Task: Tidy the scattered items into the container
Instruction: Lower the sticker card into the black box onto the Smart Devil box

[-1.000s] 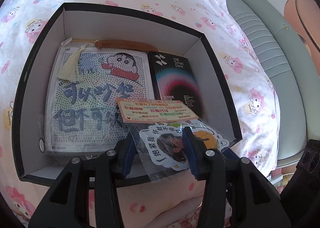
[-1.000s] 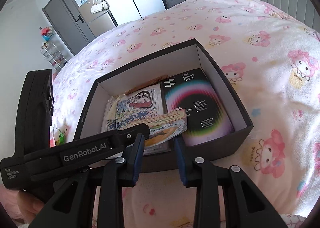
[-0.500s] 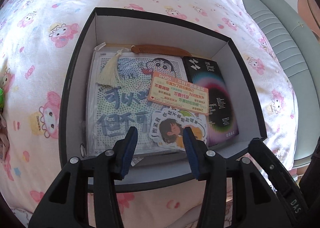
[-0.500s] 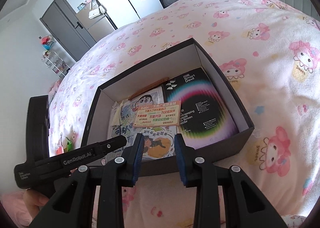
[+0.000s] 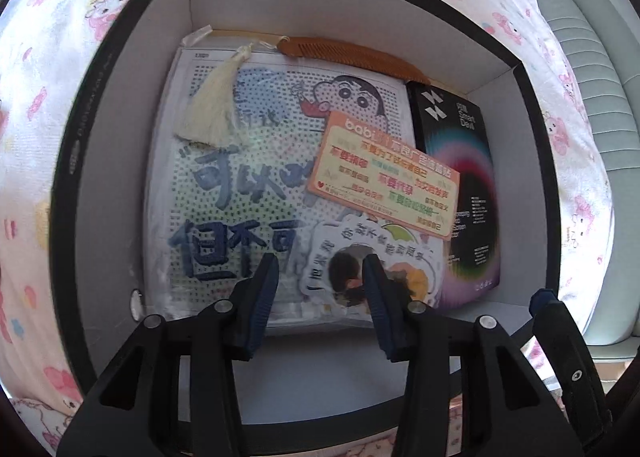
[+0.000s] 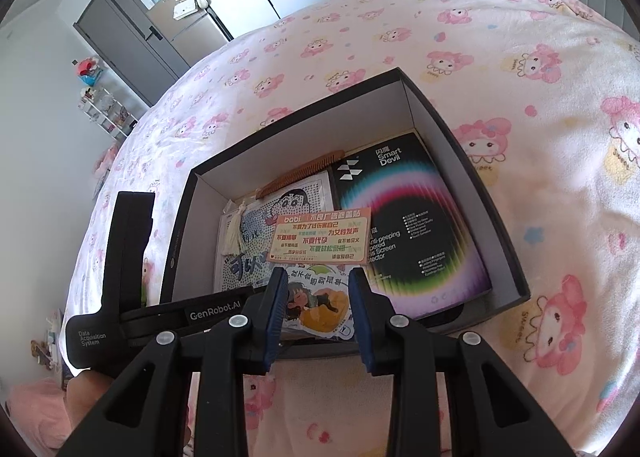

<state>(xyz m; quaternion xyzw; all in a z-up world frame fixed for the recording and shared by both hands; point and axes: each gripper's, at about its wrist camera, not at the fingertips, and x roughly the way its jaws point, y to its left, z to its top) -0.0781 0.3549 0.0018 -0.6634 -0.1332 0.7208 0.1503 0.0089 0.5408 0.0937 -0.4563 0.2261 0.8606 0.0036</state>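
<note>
The left tongs (image 5: 320, 269), just narrowing, stand spread and empty above the sticker pack (image 5: 372, 253), which lies in the box (image 5: 60, 193) at 5 o'clock, partly hiding the bead kit (image 5: 240, 185). Only the right view shows the box's near wall hiding the pack's lower edge behind the spread, empty right tongs (image 6: 318, 285), and a blurred hand (image 6: 80, 397) at 7 o'clock.

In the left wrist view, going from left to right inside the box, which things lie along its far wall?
Cream tassel → wooden comb → black Smart Devil package, all inside the black box.
</note>
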